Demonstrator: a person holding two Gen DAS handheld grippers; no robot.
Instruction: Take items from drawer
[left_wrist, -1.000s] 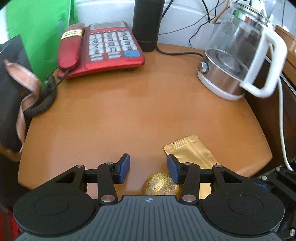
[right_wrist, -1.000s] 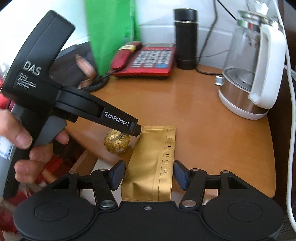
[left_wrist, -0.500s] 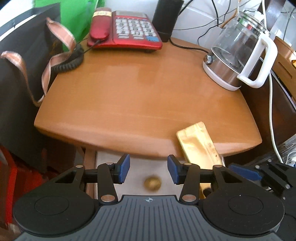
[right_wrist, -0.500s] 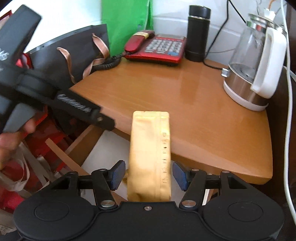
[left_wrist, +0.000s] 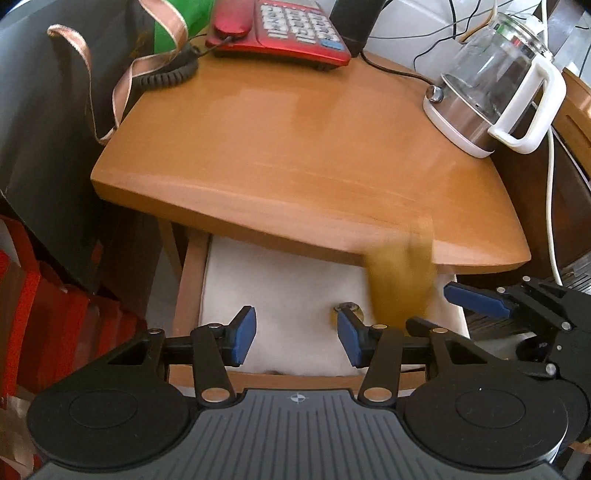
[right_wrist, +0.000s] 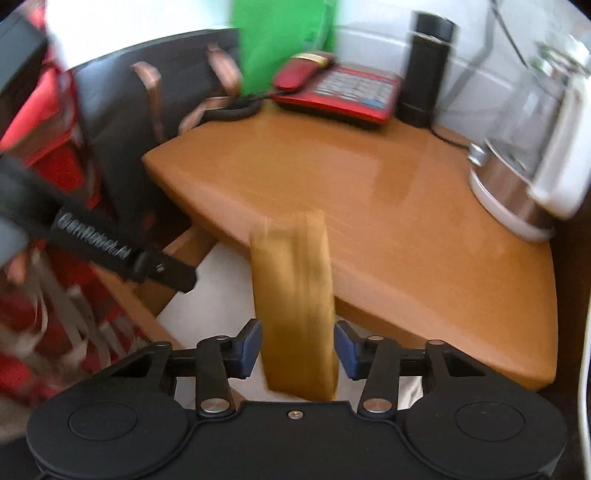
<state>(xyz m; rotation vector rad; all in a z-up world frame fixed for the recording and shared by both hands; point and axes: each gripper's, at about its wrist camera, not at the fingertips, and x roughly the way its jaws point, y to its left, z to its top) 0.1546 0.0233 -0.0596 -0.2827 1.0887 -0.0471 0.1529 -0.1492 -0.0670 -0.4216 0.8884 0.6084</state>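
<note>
The gold pouch has left the table, right hand-held gripper closing on it; left hand-held gripper released.

A red push-button telephone and a black cylindrical flask stand along the back edge of the curved wooden tabletop. A glass kettle with white handle occupies its right edge. Below the front edge lies the open white-lined drawer.

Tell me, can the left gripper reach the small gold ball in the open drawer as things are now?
Probably yes. The left gripper is open above the drawer, and the gold ball lies just past its right finger. Only the gold pouch hangs close beside it.
</note>
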